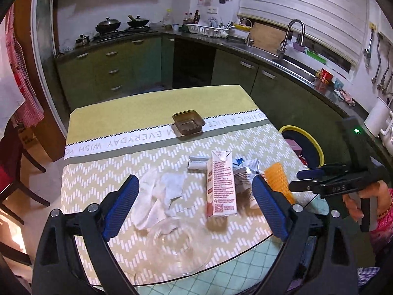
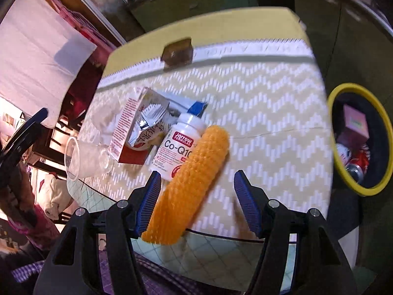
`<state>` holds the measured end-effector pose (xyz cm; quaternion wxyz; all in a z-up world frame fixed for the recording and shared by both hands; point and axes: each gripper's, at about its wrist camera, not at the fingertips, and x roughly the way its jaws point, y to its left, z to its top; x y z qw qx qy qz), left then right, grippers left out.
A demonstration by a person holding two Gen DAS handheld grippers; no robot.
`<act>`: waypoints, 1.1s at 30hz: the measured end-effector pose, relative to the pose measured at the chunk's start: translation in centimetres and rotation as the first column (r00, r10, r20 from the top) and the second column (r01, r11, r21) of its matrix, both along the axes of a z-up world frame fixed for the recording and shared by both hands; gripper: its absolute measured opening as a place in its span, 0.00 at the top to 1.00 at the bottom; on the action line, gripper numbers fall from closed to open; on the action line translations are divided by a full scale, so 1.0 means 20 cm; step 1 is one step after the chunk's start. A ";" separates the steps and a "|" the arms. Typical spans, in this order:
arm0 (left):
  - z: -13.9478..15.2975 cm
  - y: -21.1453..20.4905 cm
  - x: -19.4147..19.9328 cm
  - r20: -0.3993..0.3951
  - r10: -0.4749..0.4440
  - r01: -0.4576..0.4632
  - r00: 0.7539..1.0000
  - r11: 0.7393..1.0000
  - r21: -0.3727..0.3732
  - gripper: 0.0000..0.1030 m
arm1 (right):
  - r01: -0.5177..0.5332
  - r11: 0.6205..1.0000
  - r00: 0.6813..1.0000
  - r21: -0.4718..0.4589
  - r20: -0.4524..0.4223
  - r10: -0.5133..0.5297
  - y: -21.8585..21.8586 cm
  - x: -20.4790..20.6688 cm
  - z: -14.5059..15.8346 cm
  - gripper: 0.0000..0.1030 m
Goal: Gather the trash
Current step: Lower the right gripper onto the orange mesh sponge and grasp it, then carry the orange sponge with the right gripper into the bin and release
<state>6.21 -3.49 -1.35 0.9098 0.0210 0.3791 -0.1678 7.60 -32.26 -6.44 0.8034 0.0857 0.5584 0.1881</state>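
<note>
Reach step: right hand-held gripper (image 2: 197, 202) half open and empty, straddling the orange spiky plastic roller (image 2: 189, 186) at the counter's (image 2: 270, 127) near edge; next close, carry right to the yellow-rimmed bin (image 2: 342, 172).

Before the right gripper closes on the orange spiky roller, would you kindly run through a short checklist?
1. Right gripper jaws open: ok.
2. Orange spiky roller between the jaws: ok, close to the left pad, clear of the right one.
3. Co-Q10 bottle clear of the roller: not ok, it lies against it.
4. Yellow-rimmed bin open beside the table: ok.
5. Left gripper empty and apart: ok, over the milk carton.
6. Roller's weight: cannot tell.
</note>
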 end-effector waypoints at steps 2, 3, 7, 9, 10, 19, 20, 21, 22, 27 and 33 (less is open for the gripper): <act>-0.01 0.01 0.00 -0.002 -0.003 0.003 1.000 1.000 -0.005 0.14 | 0.001 1.000 0.999 -0.013 -0.043 -0.002 0.03 0.03 -0.04 0.44; -0.02 0.01 -0.01 -0.003 -0.006 0.006 1.000 1.000 -0.006 0.14 | 0.000 1.000 0.998 -0.012 -0.063 0.000 0.04 0.05 -0.06 0.45; -0.03 0.02 -0.02 0.003 -0.009 0.009 1.000 1.000 0.007 0.13 | 0.004 0.998 0.996 -0.057 -0.092 -0.009 0.06 0.08 -0.11 0.52; -0.04 0.02 -0.02 0.002 -0.016 0.016 1.000 1.000 0.005 0.13 | 0.003 0.998 0.993 -0.062 -0.116 -0.010 0.06 0.09 -0.13 0.52; -0.04 0.02 -0.03 0.002 -0.018 0.018 1.000 1.000 0.004 0.13 | 0.007 0.998 0.992 -0.057 -0.128 -0.014 0.06 0.10 -0.14 0.52; -0.06 0.01 -0.03 -0.007 -0.029 0.029 1.000 1.000 0.010 0.13 | -0.005 1.000 0.984 -0.015 -0.177 0.002 0.10 0.13 -0.21 0.60; -0.06 0.01 -0.03 -0.007 -0.029 0.029 1.000 1.000 0.012 0.12 | -0.008 1.000 0.985 -0.015 -0.170 0.005 0.10 0.13 -0.21 0.67; -0.06 0.01 -0.03 -0.007 -0.027 0.027 1.000 1.000 0.013 0.12 | -0.010 1.000 0.986 -0.017 -0.164 0.007 0.10 0.13 -0.20 0.76; -0.06 0.02 -0.03 -0.008 -0.026 0.026 1.000 1.000 0.015 0.12 | -0.011 1.000 0.988 -0.020 -0.153 0.008 0.11 0.12 -0.20 0.80; -0.06 0.02 -0.03 -0.008 -0.024 0.024 1.000 1.000 0.014 0.12 | -0.015 1.000 0.994 -0.024 -0.110 0.012 0.09 0.09 -0.16 0.87; -0.05 0.01 -0.04 -0.004 -0.031 0.031 1.000 0.999 0.013 0.12 | -0.004 1.000 1.000 -0.010 -0.019 0.004 0.03 -0.02 -0.05 0.87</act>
